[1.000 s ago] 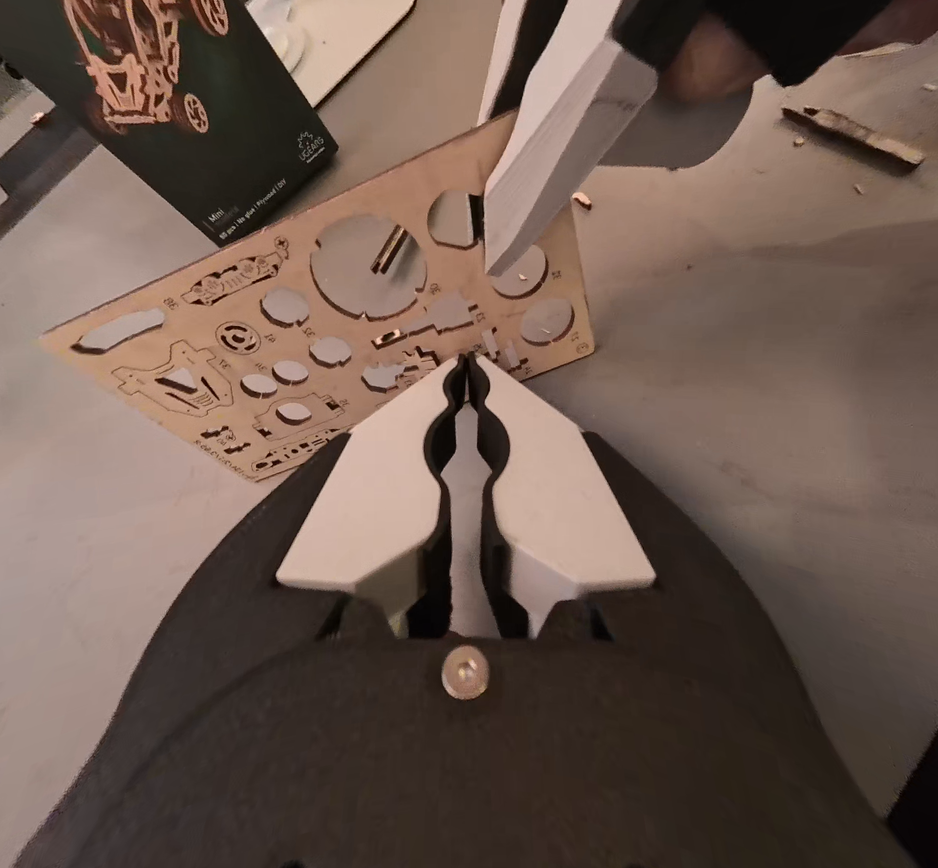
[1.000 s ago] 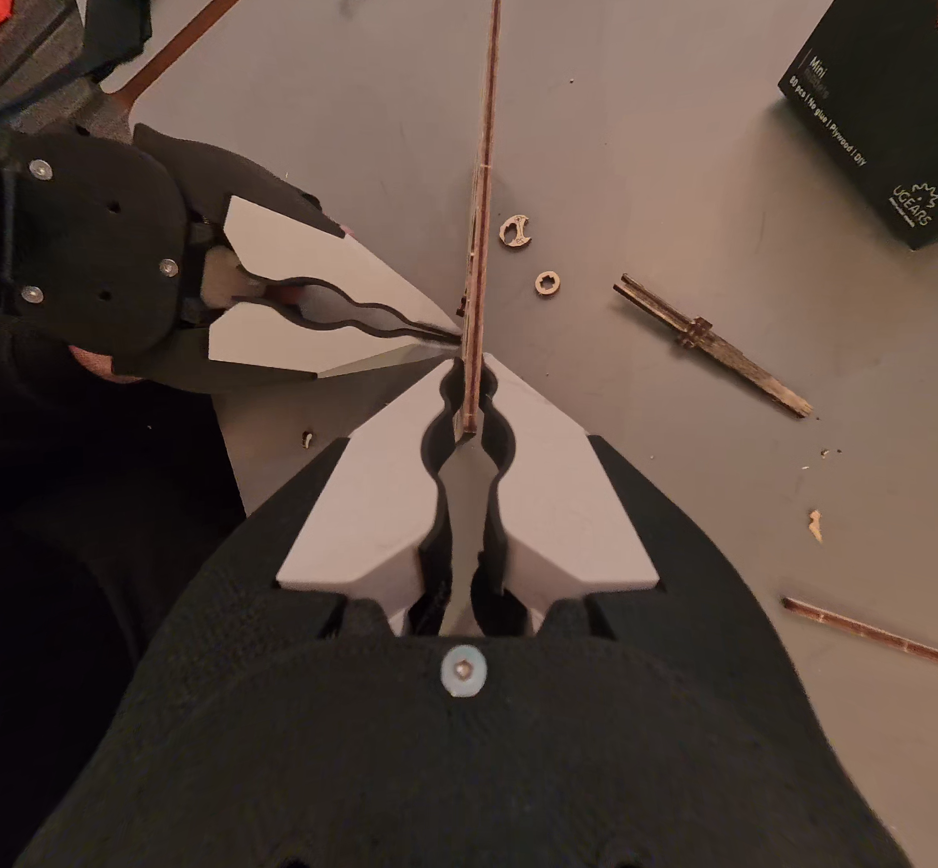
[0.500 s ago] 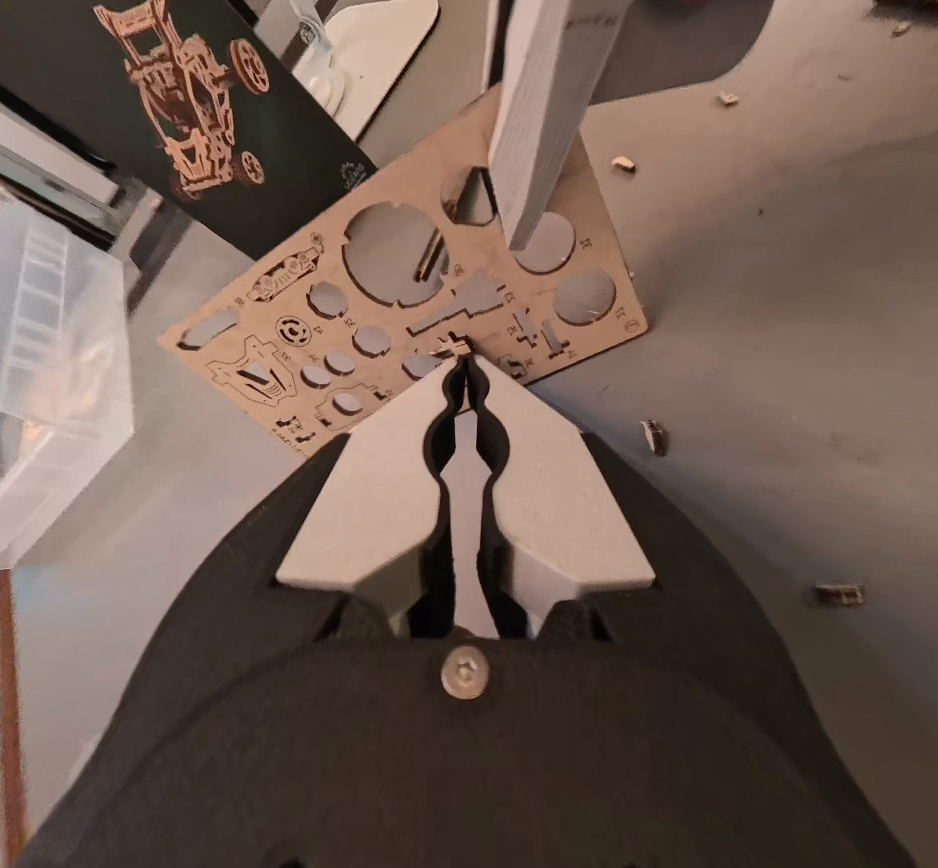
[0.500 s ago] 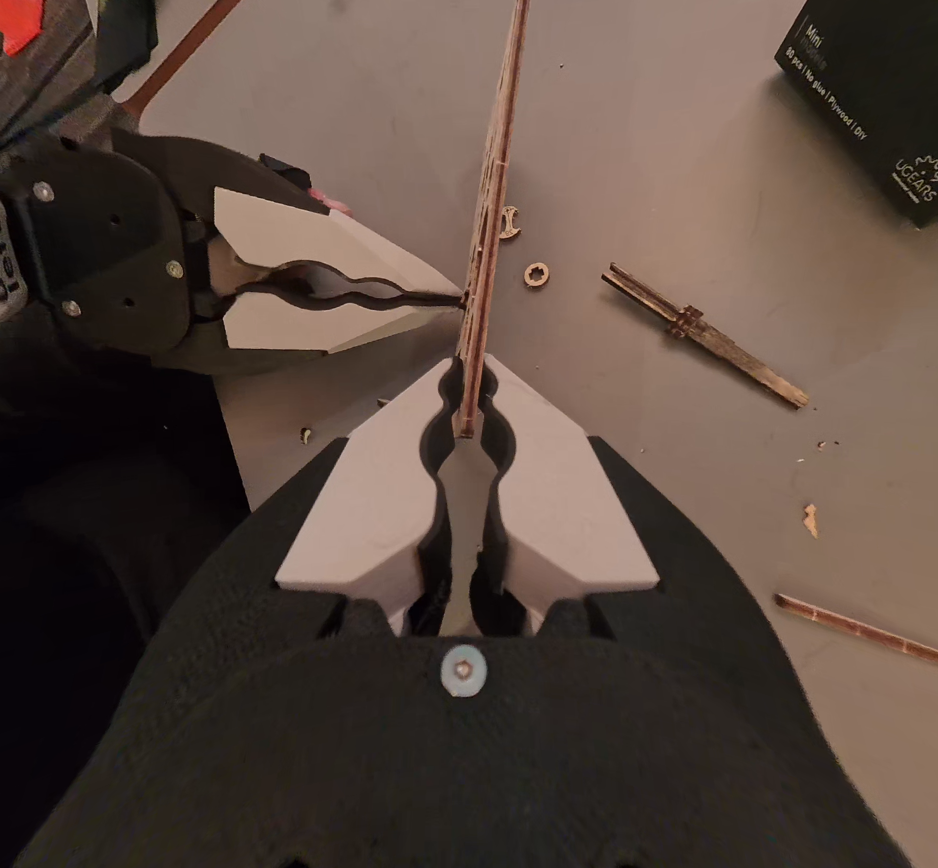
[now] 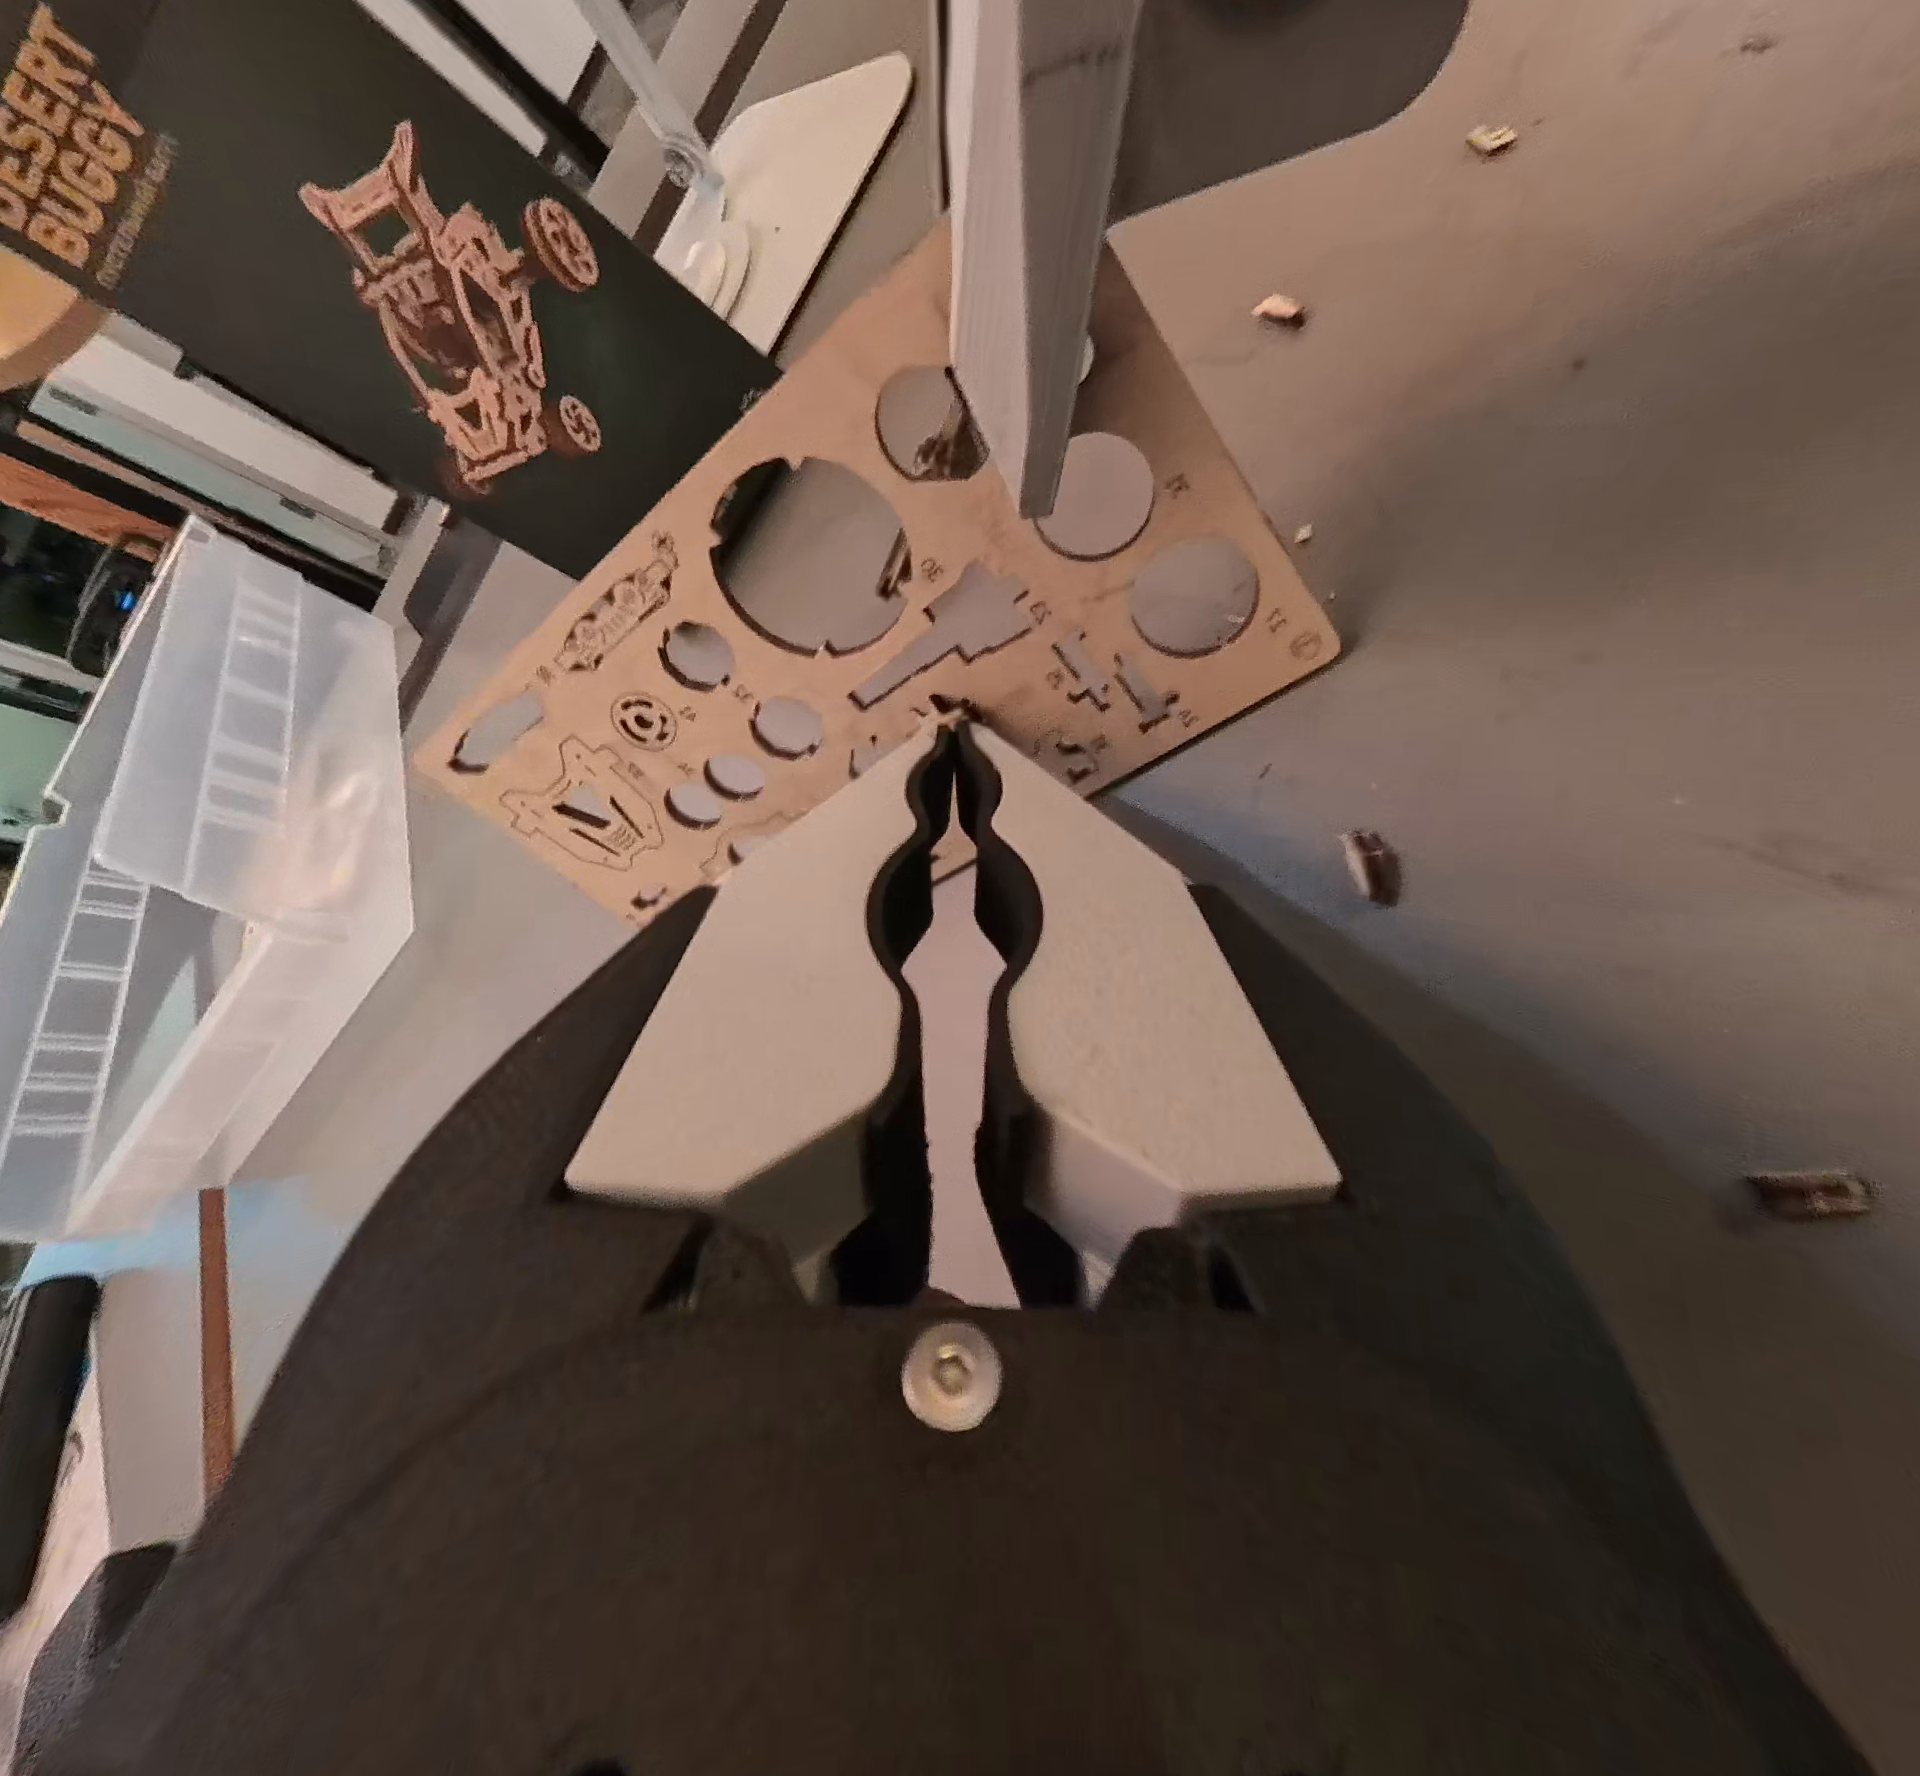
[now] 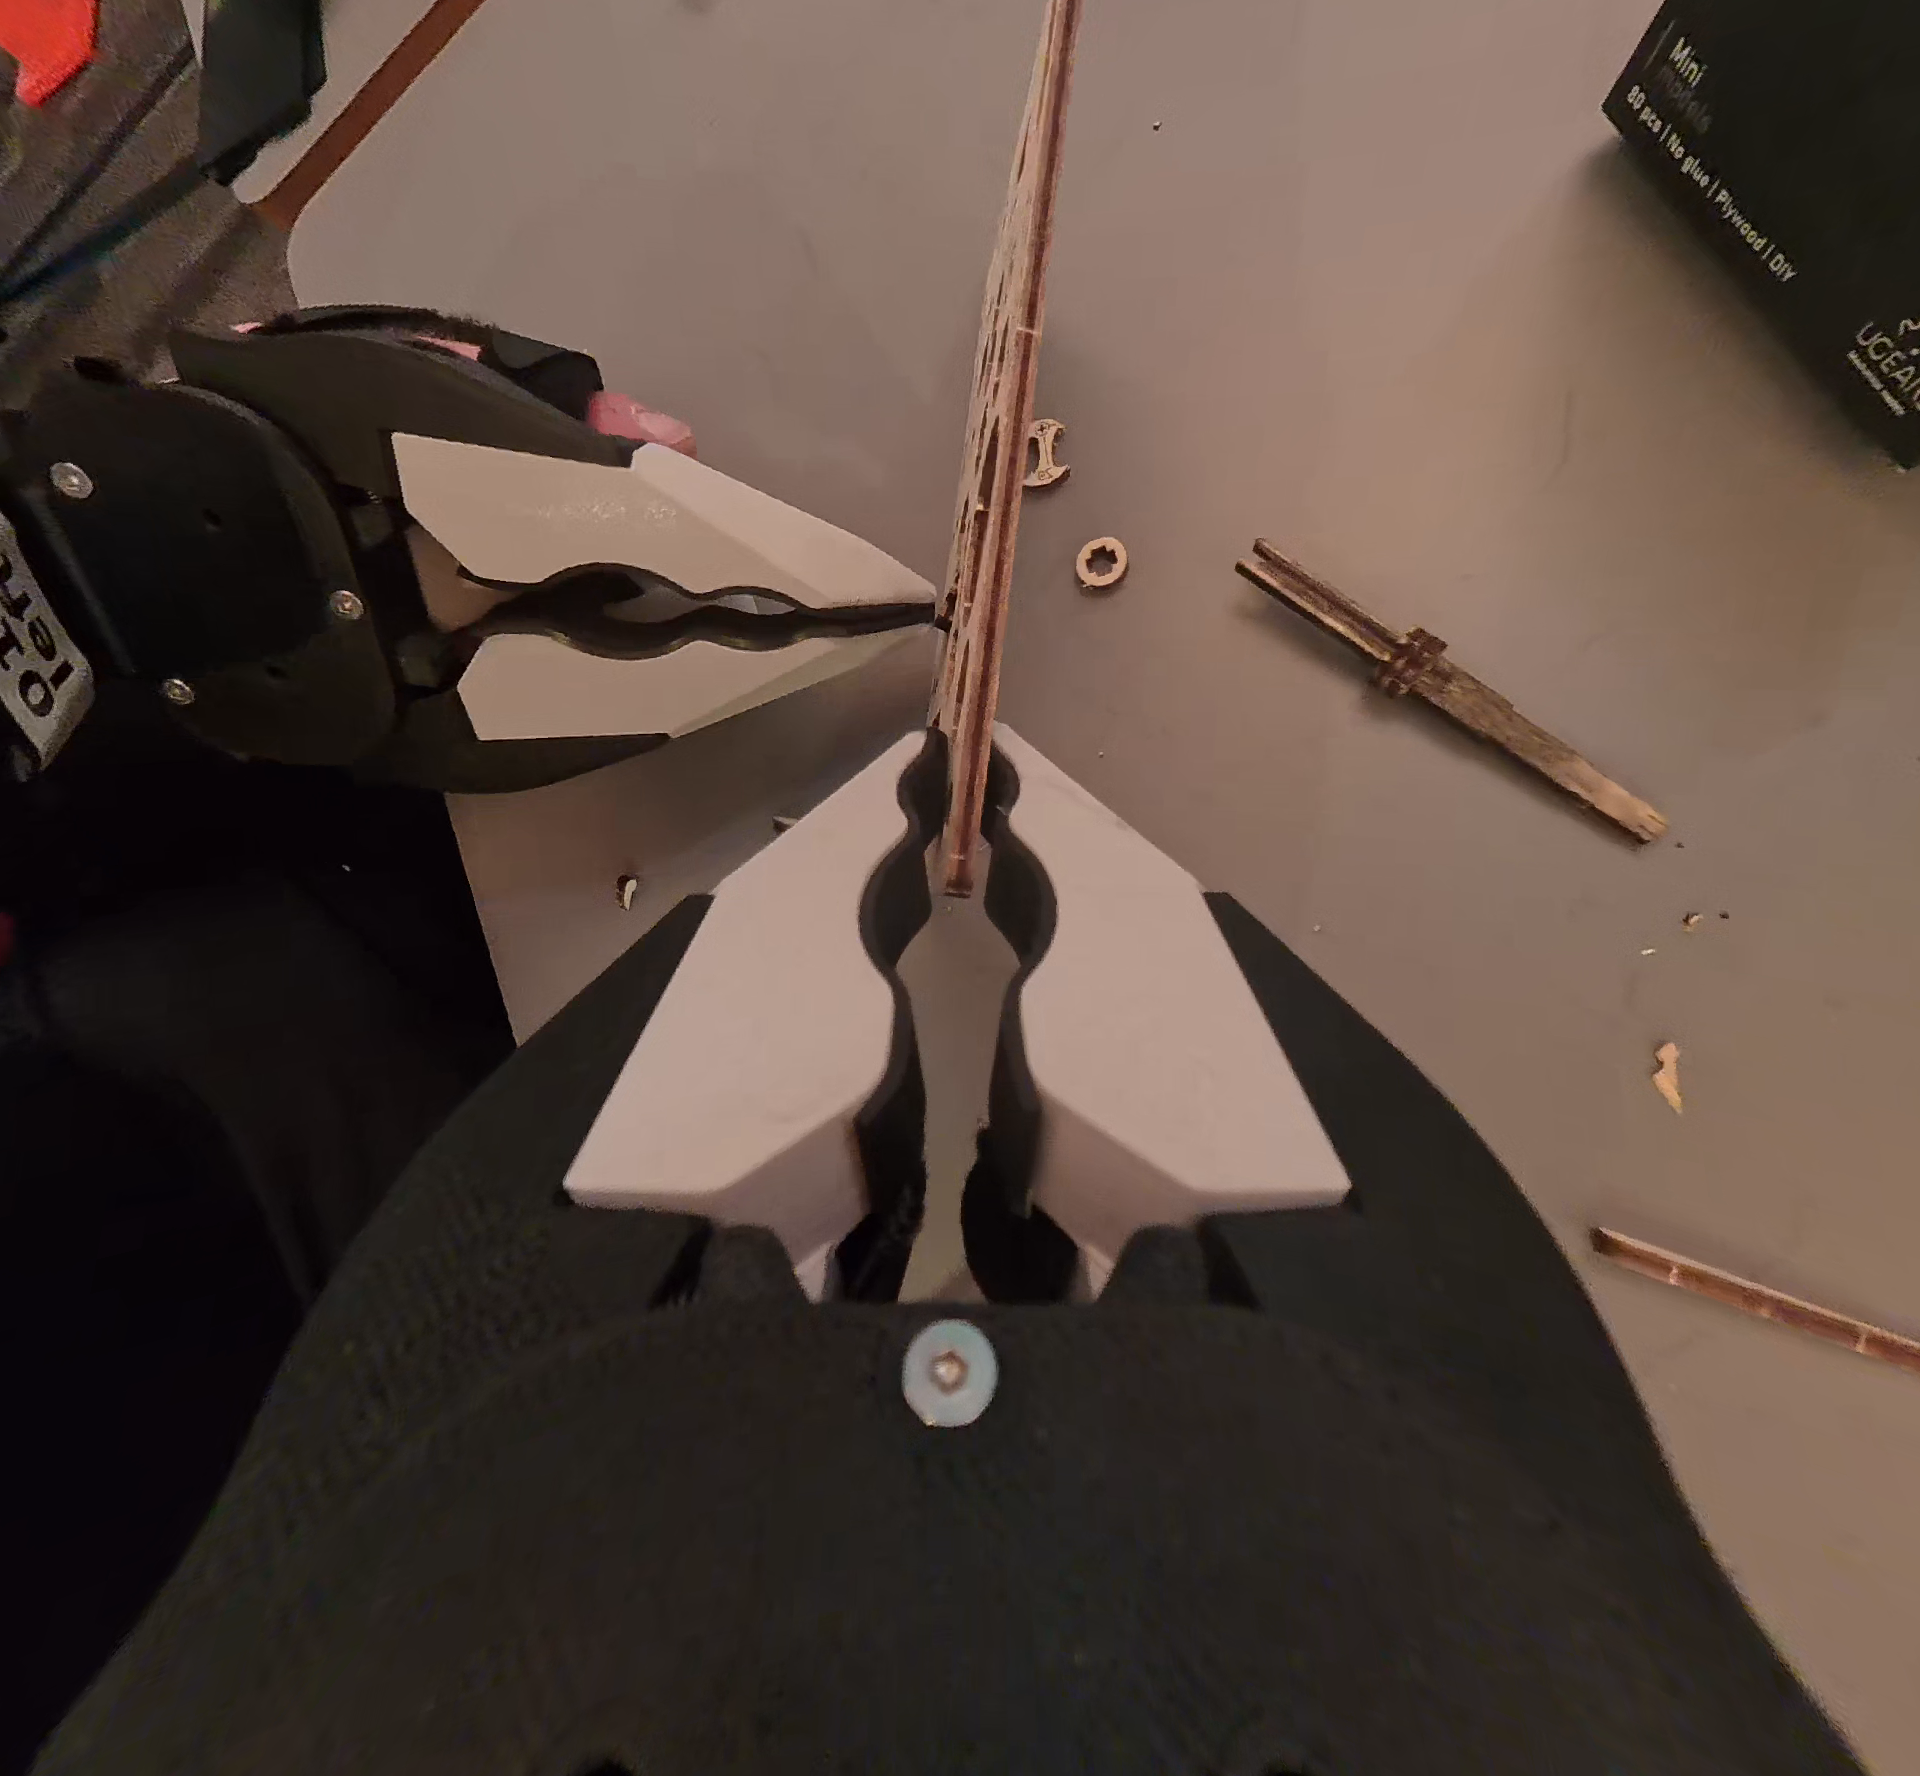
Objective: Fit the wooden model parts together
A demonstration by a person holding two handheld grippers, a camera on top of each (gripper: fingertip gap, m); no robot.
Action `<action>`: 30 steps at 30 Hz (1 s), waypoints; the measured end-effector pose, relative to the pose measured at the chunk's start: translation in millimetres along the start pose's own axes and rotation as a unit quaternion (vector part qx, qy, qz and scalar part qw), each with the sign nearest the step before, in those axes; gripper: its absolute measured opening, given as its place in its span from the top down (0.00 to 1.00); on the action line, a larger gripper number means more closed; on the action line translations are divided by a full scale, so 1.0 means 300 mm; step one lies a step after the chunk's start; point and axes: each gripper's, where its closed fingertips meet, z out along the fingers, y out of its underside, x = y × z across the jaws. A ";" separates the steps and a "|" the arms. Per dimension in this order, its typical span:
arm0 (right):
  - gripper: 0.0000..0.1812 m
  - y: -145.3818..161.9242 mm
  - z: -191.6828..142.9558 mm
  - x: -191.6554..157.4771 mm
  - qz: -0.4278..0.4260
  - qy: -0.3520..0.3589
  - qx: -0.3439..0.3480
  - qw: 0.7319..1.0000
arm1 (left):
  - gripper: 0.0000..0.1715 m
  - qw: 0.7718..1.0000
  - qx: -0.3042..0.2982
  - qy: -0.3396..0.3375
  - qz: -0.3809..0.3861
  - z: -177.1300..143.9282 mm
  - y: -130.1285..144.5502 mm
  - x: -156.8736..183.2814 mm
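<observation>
Grey table (image 6: 1351,376); hand-held gripper (image 5: 954,727) tips hide any pinched piece.

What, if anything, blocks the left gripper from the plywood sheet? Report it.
Nothing visible. The left gripper has its closed jaws already at the face of the plywood sheet, which the right gripper clamps edge-on, upright.

At the frame centre, the wooden sheet (image 5: 1195,521) is pale tan, patterned with round and angular cut-outs showing grey through them; edge-on, its rim (image 6: 1023,355) looks reddish brown. The table (image 6: 1351,272) is flat grey. Both grippers, left (image 5: 954,727) and right (image 6: 961,760), have white fingers on black bodies. At upper left, the box (image 5: 312,199) is black with a tan model picture. Dark brown wooden strips (image 6: 1444,687) lie at right.
</observation>
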 end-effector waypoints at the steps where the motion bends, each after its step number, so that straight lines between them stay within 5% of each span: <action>1: 0.99 0.000 0.000 0.000 0.000 -0.001 0.000 1.000 | 1.00 1.000 -0.009 -0.002 -0.001 0.005 0.015 -0.003; 19: 0.98 0.010 -0.003 0.005 -0.012 0.001 -0.010 1.000 | 1.00 0.996 -0.083 0.041 -0.010 0.030 0.008 -0.010; 24: 0.98 0.003 0.000 -0.006 -0.027 0.014 -0.010 0.999 | 1.00 0.993 -0.035 0.068 -0.087 0.015 0.017 -0.011; 30: 1.00 -0.037 -0.005 -0.048 -0.198 0.122 -0.034 0.972 | 0.96 0.973 0.062 0.060 -0.215 -0.169 0.016 -0.129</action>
